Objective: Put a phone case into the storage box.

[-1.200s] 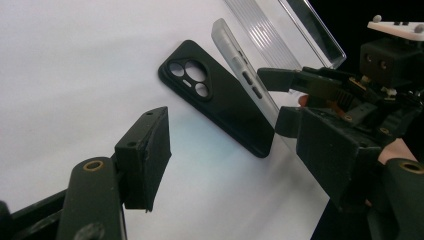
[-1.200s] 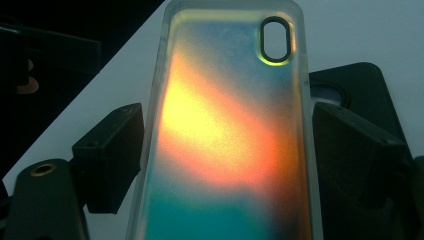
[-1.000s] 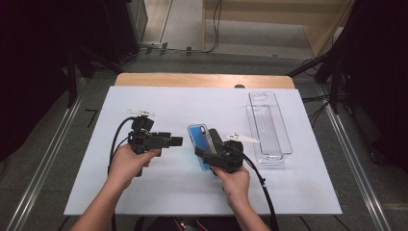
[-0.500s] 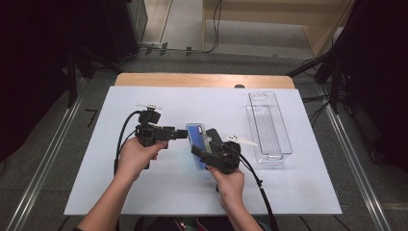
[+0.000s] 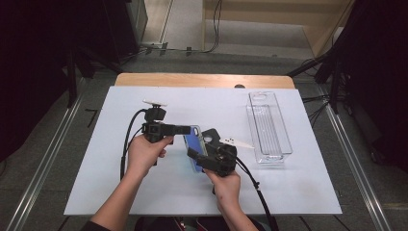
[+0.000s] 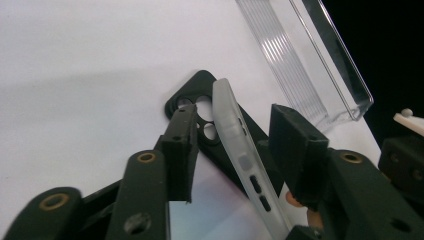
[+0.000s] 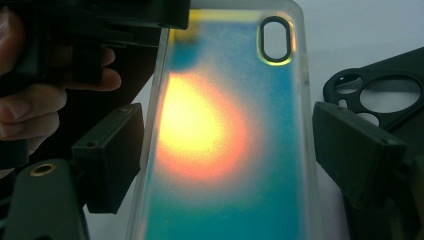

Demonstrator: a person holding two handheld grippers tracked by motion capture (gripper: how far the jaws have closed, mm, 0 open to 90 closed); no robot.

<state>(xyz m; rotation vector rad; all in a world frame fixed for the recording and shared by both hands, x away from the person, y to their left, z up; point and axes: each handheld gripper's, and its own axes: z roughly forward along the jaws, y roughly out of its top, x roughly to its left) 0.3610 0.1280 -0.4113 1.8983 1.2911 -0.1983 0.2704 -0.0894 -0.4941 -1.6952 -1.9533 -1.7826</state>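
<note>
Two hand-held grippers meet over a translucent phone case at the middle of a white table.

The left gripper (image 5: 188, 129) reaches in from the left, its jaws just closing around the upper edge of the iridescent blue phone case (image 5: 195, 147), which stands tilted on its side edge between them; in the left gripper view the pads (image 6: 181, 150) sit close on either side, and contact cannot be made out. The right gripper (image 5: 195, 156) brackets the case's lower end, its jaws narrow, with small gaps showing beside the case (image 7: 225, 130). A black phone case (image 5: 211, 137) lies flat just behind. A clear plastic tray (image 5: 268, 126) rests well apart on the table (image 5: 288, 187), to the right.
</note>
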